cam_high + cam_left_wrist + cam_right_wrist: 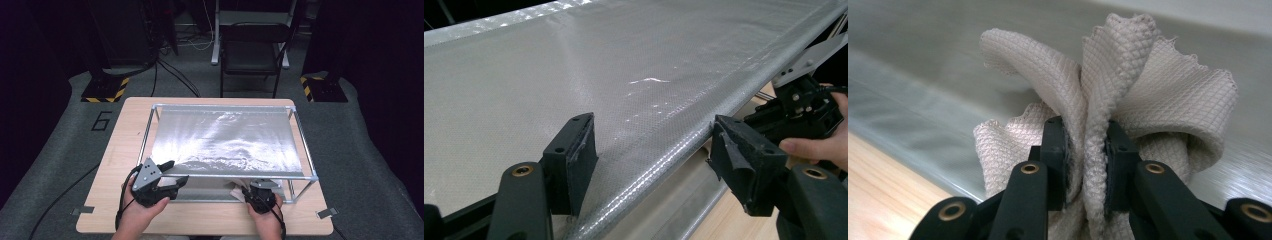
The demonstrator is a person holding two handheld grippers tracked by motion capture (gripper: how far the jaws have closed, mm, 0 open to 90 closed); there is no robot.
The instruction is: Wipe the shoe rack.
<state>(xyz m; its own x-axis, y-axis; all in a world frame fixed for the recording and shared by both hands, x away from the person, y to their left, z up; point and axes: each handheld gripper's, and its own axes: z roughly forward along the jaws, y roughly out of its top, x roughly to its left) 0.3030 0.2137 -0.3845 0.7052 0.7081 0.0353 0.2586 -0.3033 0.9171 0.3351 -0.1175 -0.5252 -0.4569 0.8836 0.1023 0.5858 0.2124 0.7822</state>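
Cloth gripped at the frame's near edge

The right gripper (1085, 165) has its jaws clamped on a bunched white cloth (1128, 95) beside the frame's plastic sheet (225, 140); the left gripper (654, 160), jaws apart, straddles the sheet's near rail. Next likely calls for lifting the cloth onto the sheet.

lab or recording studio: black curtained walls, grey carpet, hazard-striped stand bases (105, 90), loose floor cables (175, 75), folding chair (252, 55), taped floor numeral (101, 120), wooden worktop (115, 165).
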